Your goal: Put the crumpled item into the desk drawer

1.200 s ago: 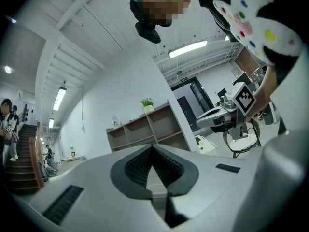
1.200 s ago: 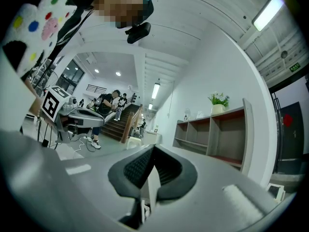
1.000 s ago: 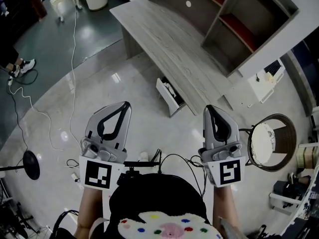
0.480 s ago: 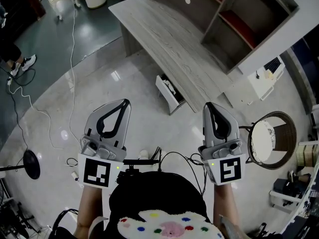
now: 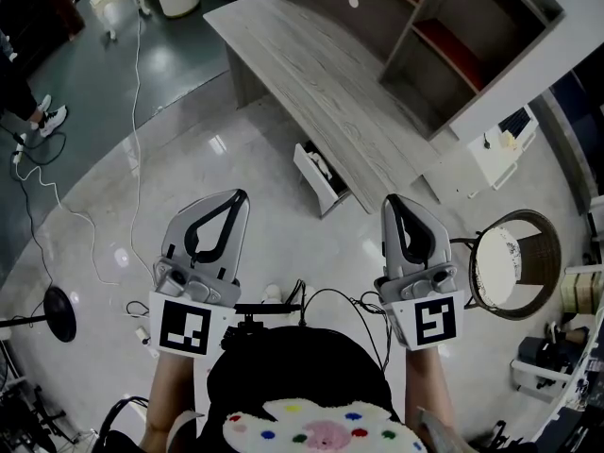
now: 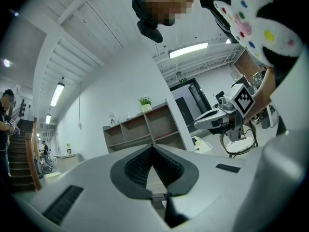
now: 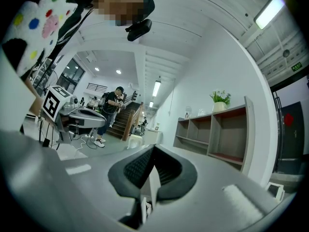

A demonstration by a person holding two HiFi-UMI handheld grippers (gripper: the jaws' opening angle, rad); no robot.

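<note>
Nothing has moved: our left gripper (image 5: 232, 198) and right gripper (image 5: 394, 202) stay clenched on nothing, well back from the open drawer (image 5: 310, 179) ahead between them, where the white item (image 5: 323, 167) seems to lie already, so we judge it delivered.

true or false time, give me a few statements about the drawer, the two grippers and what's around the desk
The desk drawer stands open. True.
The left gripper holds a crumpled item. False: its jaws are shut with nothing between them.
The right gripper reaches into the drawer. False: it hangs over the floor, apart from the desk.
A round chair stands to the right of the right gripper. True.
</note>
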